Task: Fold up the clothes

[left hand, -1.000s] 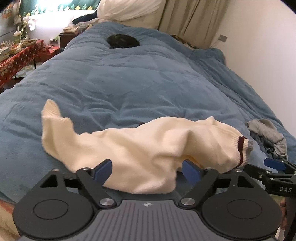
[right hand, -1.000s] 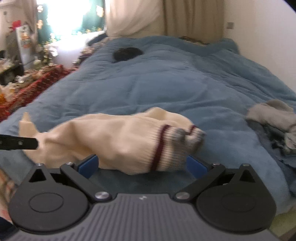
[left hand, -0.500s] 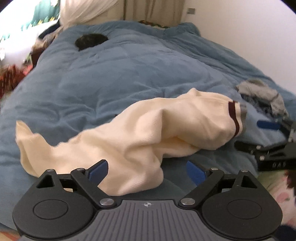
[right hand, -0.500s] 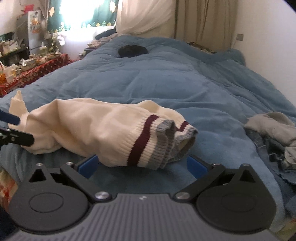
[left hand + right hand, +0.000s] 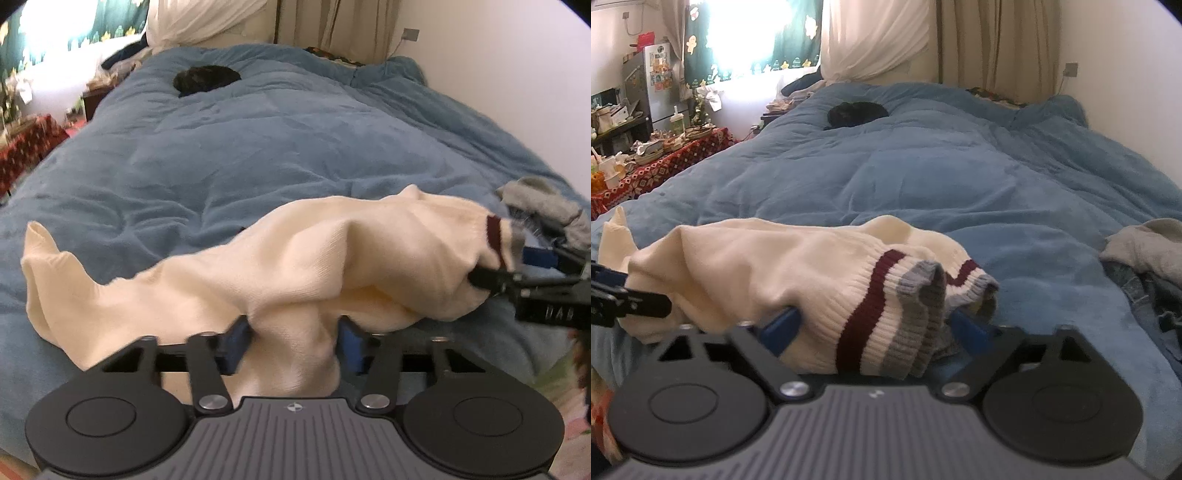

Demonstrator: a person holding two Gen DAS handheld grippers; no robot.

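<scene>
A long cream sock (image 5: pixel 295 266) with a maroon and a grey band at its cuff (image 5: pixel 886 306) lies crumpled across the near part of the blue duvet (image 5: pixel 277 147). My left gripper (image 5: pixel 294 343) is closing at the sock's middle; its blue pads (image 5: pixel 236 341) pinch a bunched fold from both sides. My right gripper (image 5: pixel 877 330) is closing around the striped cuff, with a pad (image 5: pixel 781 328) against each side. The right gripper (image 5: pixel 513 264) shows at the right in the left wrist view. The left gripper (image 5: pixel 624 291) shows at the left edge in the right wrist view.
A pile of grey cloth and denim (image 5: pixel 1145 251) lies on the duvet at the right, near the wall. A black item (image 5: pixel 207 77) rests far up the bed. A cluttered table with a red patterned cloth (image 5: pixel 665 166) stands left of the bed.
Both grippers have come down onto the sock and their jaws have narrowed. The left pads now squeeze the sock's middle; the right pads have closed in on the cuff.
</scene>
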